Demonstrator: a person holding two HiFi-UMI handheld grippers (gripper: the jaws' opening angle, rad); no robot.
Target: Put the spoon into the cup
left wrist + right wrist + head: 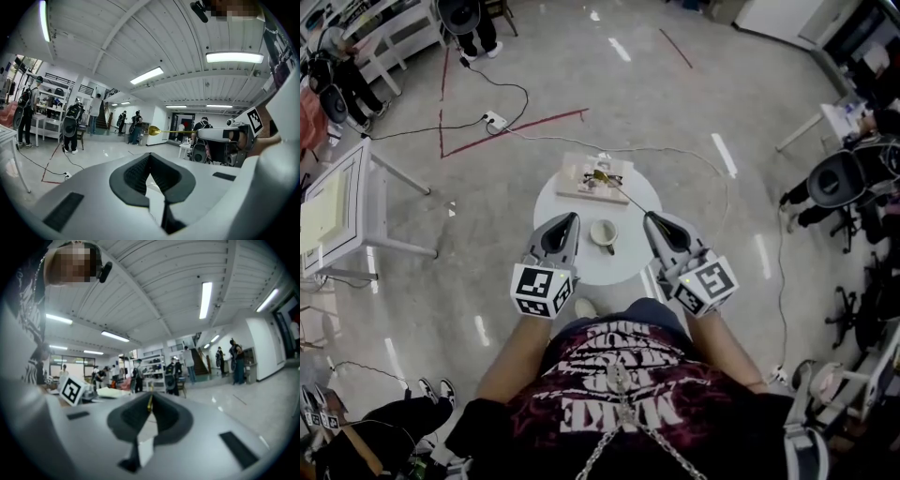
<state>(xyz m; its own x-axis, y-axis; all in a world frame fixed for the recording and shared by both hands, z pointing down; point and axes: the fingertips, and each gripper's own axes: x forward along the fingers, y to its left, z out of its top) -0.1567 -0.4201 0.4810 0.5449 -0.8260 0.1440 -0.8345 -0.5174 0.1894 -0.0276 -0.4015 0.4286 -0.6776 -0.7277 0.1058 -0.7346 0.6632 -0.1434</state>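
Note:
A white cup (603, 232) stands upright near the middle of the round white table (556, 200). My right gripper (648, 217) hovers just right of the cup, shut on the handle end of a thin gold spoon (623, 194). The spoon's bowl reaches out over a wooden board (579, 184) at the table's far side. In the right gripper view the spoon handle (149, 402) shows pinched between the pads. My left gripper (573, 217) hovers left of the cup, shut with nothing in it. The left gripper view shows the spoon (154, 131) held level off the right gripper (220, 133).
Small items lie on the wooden board. A power strip (494, 119) with cables and red tape lines mark the floor beyond the table. A white desk (337, 202) stands at the left, an office chair (837, 178) at the right. People stand around the room's edges.

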